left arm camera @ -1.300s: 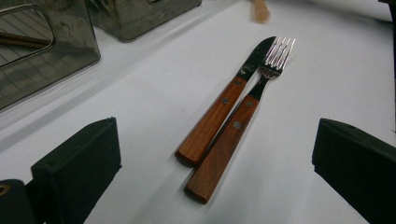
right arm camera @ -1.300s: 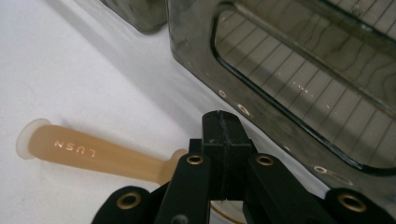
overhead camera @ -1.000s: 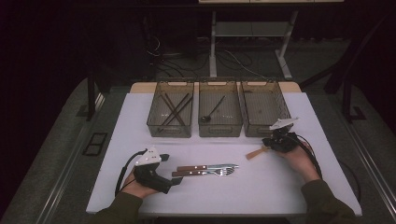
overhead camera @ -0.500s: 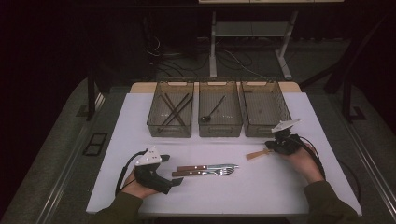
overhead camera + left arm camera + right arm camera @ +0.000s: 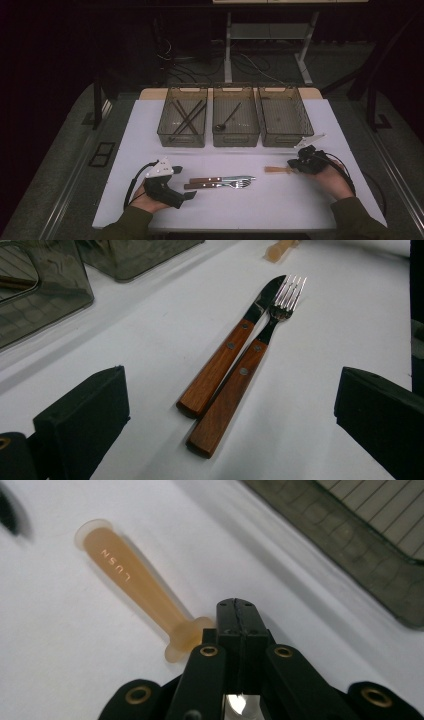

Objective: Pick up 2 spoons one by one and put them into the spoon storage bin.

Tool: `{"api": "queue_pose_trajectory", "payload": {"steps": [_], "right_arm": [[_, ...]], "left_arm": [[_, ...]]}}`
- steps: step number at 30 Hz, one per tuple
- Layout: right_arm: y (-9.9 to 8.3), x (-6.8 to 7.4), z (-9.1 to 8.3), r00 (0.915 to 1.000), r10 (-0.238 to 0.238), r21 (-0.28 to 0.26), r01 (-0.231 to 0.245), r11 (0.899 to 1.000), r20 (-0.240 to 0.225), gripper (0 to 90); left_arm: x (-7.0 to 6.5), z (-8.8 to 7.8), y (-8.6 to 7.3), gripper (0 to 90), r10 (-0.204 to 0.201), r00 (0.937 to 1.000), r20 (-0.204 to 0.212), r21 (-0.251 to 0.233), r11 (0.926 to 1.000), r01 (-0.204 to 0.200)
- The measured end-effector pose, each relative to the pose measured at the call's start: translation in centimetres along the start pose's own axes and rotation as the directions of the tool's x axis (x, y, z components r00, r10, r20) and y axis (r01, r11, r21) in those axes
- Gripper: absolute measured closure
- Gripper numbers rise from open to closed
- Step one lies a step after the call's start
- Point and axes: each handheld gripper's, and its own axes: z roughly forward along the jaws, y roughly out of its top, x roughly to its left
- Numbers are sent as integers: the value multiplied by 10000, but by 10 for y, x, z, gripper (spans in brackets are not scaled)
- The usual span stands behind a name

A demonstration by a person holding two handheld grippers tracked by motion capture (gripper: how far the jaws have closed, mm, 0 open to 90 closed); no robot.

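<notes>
A knife (image 5: 225, 357) and a fork (image 5: 235, 390) with brown wooden handles lie side by side on the white table (image 5: 240, 210). In the high view the knife (image 5: 220, 178) and fork (image 5: 220, 185) rest just right of my left gripper (image 5: 189, 196). My left gripper (image 5: 230, 375) stands open, its jaws wide apart, short of the handles' ends. My right gripper (image 5: 237, 605) is shut on the metal end of a utensil whose amber translucent handle (image 5: 135, 587) sticks out past the jaws. In the high view that handle (image 5: 276, 170) points left from the right gripper (image 5: 296, 165).
Three smoky plastic bins stand in a row at the back. The left bin (image 5: 161, 131) holds dark chopsticks (image 5: 187, 117). The middle bin (image 5: 216, 137) holds a dark spoon (image 5: 227, 120). The right bin (image 5: 306, 127) stands just beyond my right gripper.
My right gripper has shifted a little right and toward the table's near edge, carrying the amber-handled utensil with it. The left gripper, knife and fork have stayed put.
</notes>
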Motion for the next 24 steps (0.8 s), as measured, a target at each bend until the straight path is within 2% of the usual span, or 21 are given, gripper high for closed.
{"api": "queue_pose_trajectory", "payload": {"steps": [17, 21, 24], "right_arm": [[-24, 15, -19, 9976, -335, 341, 356, 9988, -604, 900], [-29, 16, -22, 9973, -384, 231, 399, 9989, -624, 900], [-28, 13, -25, 9978, -233, 13, 235, 9997, -624, 877]], "left_arm": [[-1, 1, 0, 8, -32, 10000, 91, 37, 10000, 32], [-1, 1, 0, 8, 12, 9999, 112, 78, 10000, -12], [-1, 1, 0, 8, 28, 9999, 108, 64, 10000, -29]]}}
